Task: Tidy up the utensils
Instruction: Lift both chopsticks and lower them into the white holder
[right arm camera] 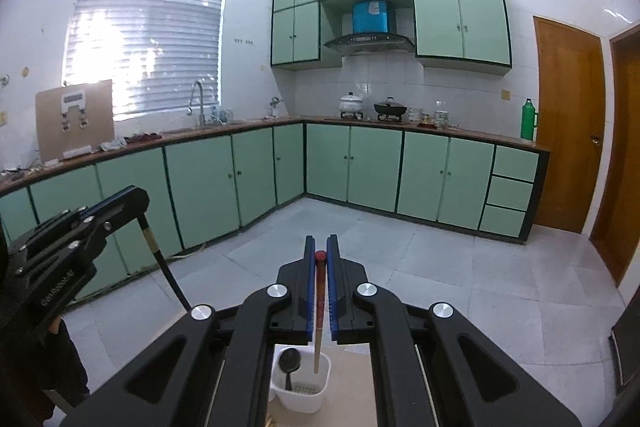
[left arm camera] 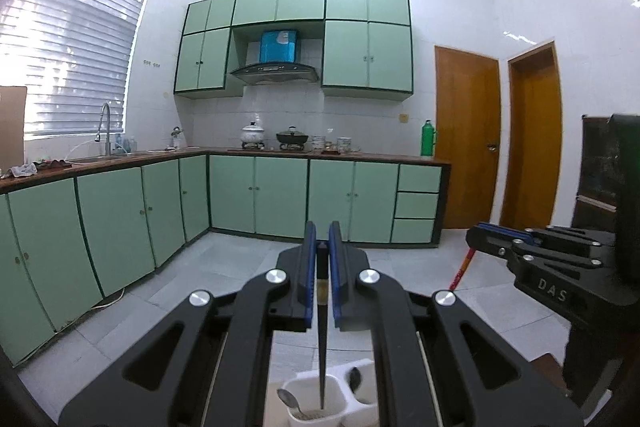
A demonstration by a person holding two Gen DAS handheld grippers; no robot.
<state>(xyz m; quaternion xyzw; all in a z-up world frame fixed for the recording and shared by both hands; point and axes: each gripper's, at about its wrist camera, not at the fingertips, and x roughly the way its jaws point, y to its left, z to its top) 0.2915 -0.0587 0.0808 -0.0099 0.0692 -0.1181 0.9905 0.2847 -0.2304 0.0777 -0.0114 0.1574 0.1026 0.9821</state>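
My left gripper (left arm camera: 322, 231) is shut on a black chopstick (left arm camera: 322, 331) with a gold band. The stick hangs down, its tip over the left compartment of a white utensil holder (left arm camera: 362, 367), beside a metal spoon (left arm camera: 289, 399). A second spoon (left arm camera: 354, 379) stands in the other compartment. My right gripper (right arm camera: 321, 243) is shut on a red-topped wooden chopstick (right arm camera: 319, 331), whose lower end hangs in the mouth of the white holder (right arm camera: 320, 393) beside a black spoon (right arm camera: 289, 361). Each view also shows the other gripper (left arm camera: 472, 233) (right arm camera: 138, 197), level and alongside, holding its own chopstick.
The holder stands on a pale brown surface (right arm camera: 352, 367) right below the grippers. Beyond lie a grey tiled floor (right arm camera: 440, 267) and green kitchen cabinets (left arm camera: 280, 199) under a worktop. Two wooden doors (left arm camera: 466, 143) are at the right, with a dark cabinet (left arm camera: 600, 163) beside them.
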